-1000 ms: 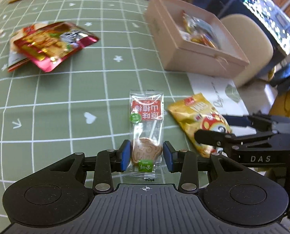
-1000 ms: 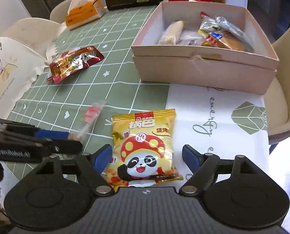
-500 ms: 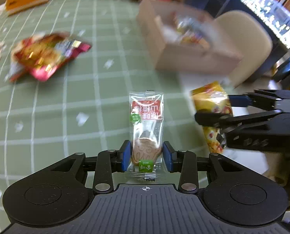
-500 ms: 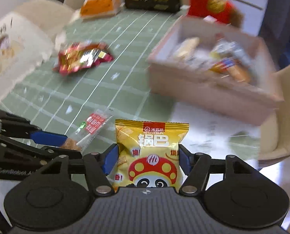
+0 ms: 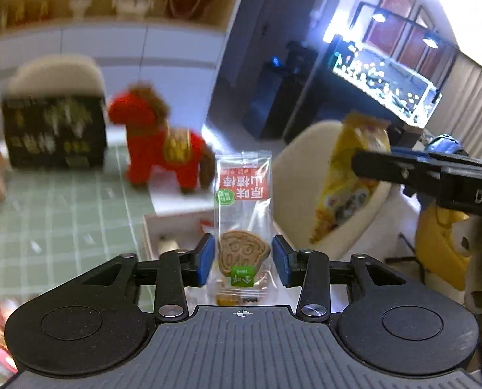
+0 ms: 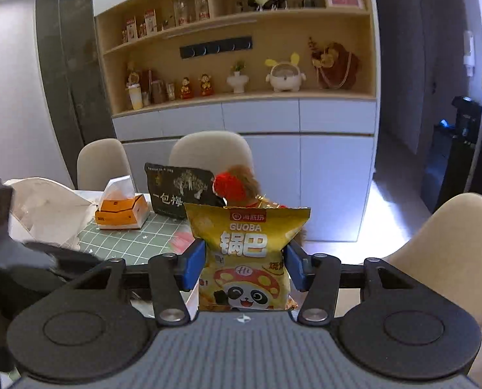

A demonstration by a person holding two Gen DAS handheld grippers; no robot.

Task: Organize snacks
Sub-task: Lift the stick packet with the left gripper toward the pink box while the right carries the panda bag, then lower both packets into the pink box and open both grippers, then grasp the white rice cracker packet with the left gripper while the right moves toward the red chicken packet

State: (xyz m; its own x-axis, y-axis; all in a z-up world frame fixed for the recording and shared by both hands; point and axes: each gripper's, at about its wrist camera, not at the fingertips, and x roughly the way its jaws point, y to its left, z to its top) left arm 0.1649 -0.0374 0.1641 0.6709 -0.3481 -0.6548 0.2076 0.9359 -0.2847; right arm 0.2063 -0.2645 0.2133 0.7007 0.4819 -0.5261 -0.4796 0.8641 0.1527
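A clear cookie packet [image 5: 243, 194] with a red label stands upright in my left gripper [image 5: 243, 259]. The blue pads touch its wrapper edges while the jaws are opening. It hangs in the air above the near corner of the pink box [image 5: 176, 223]. In the right wrist view, my right gripper [image 6: 246, 265] pinches a yellow panda snack bag [image 6: 247, 236], and its jaws are still closing. That yellow bag [image 5: 348, 178] also appears at the right of the left wrist view, lifted beside the cookie packet. The left gripper is a dark blur at the left edge of the right wrist view.
A red plush horse [image 5: 156, 142] and a black bag [image 5: 53, 129] stand at the far side of the green checked tablecloth [image 5: 62, 210]. An orange tissue box [image 6: 121, 207] and a white paper bag [image 6: 46, 207] sit at the left. Beige chairs [image 6: 451, 243] surround the table.
Both grippers rose off the table with their packets and tilted up toward the room. The right gripper went from open around the yellow bag to shut on it.
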